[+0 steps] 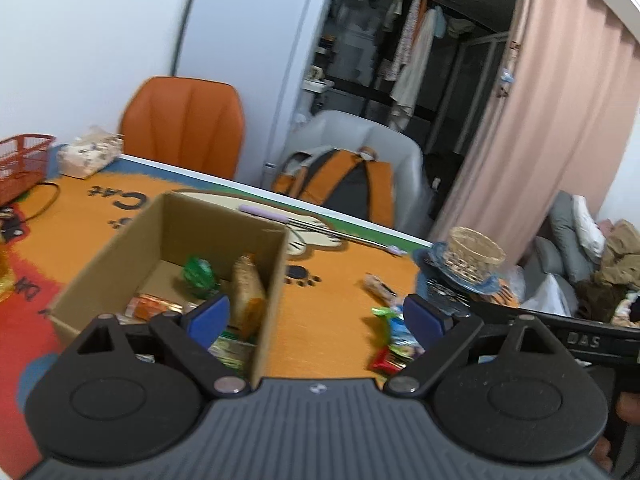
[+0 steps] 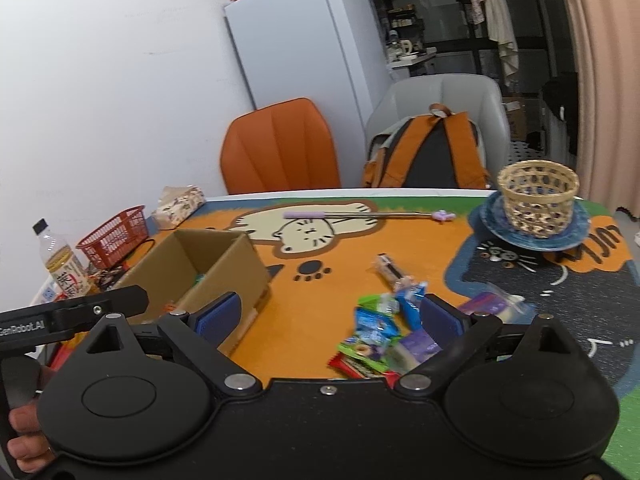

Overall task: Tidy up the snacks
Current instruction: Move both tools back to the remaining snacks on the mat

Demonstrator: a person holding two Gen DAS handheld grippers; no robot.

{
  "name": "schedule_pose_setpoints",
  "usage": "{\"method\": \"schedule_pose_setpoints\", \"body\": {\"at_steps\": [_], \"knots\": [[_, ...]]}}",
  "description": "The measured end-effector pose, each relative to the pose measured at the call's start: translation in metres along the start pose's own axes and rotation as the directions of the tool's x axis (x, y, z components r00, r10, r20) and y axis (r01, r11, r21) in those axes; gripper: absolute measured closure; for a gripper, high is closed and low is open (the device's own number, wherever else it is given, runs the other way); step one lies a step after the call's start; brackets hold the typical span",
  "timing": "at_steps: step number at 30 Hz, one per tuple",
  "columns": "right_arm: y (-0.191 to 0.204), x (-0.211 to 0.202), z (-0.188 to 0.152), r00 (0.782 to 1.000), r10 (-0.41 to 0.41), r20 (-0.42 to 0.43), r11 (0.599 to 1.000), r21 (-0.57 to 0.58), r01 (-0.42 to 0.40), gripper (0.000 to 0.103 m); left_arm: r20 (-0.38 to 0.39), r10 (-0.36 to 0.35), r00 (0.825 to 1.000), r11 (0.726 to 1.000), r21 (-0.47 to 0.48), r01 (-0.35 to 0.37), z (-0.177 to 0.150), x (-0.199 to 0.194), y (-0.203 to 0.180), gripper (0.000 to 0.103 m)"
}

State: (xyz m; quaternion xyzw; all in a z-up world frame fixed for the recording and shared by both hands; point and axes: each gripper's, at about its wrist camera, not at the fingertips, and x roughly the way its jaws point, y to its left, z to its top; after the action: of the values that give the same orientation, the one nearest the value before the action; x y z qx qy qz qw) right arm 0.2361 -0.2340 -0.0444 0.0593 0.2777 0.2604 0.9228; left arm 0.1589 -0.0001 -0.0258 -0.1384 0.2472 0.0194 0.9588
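Note:
An open cardboard box (image 1: pixel 276 280) stands on the orange cat mat and holds several snack packs, among them a green one (image 1: pixel 198 274) and an upright tan one (image 1: pixel 248 292). The box also shows in the right wrist view (image 2: pixel 240 264). My left gripper (image 1: pixel 316 316) is open and empty, hovering over the box's right wall. A pile of loose snack packs (image 2: pixel 380 332) lies right of the box, with a single bar (image 2: pixel 388 270) beyond it. My right gripper (image 2: pixel 332 316) is open and empty, just above the pile's near side.
A wicker basket (image 2: pixel 538 196) on a blue plate (image 2: pixel 486 220) stands at the table's right. A red basket (image 2: pixel 116 236), a tissue pack (image 2: pixel 178 204) and a drink bottle (image 2: pixel 64 268) stand at the left. A long metal stick (image 2: pixel 360 215) lies at the back. Chairs stand behind the table.

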Motion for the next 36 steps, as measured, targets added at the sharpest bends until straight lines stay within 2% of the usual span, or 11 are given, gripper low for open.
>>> {"method": "schedule_pose_setpoints", "body": {"at_steps": [7, 11, 18, 24, 36], "knots": [[-0.02, 0.001, -0.008, 0.999, -0.038, -0.011, 0.999, 0.03, 0.039, 0.012, -0.011, -0.055, 0.998, 0.998, 0.022, 0.056, -0.007, 0.015, -0.02, 0.011], [-0.031, 0.004, -0.013, 0.999, -0.045, -0.021, 0.997, 0.057, 0.046, 0.02, -0.025, -0.082, 0.996, 0.996, 0.043, 0.083, -0.01, 0.024, -0.031, 0.013], [-0.052, 0.016, -0.02, 0.997, -0.053, -0.047, 0.993, 0.104, 0.058, 0.027, -0.065, -0.115, 0.991, 0.992, 0.051, 0.118, -0.016, 0.046, -0.046, 0.03], [-0.066, 0.029, -0.024, 0.997, -0.05, -0.063, 0.989, 0.138, 0.058, 0.03, -0.103, -0.109, 0.989, 0.993, 0.041, 0.114, -0.022, 0.071, -0.051, 0.041], [-0.087, 0.062, -0.032, 0.994, -0.047, -0.094, 0.979, 0.195, 0.064, 0.031, -0.156, -0.098, 0.983, 0.993, 0.051, 0.107, -0.029, 0.119, -0.061, 0.05]]}}
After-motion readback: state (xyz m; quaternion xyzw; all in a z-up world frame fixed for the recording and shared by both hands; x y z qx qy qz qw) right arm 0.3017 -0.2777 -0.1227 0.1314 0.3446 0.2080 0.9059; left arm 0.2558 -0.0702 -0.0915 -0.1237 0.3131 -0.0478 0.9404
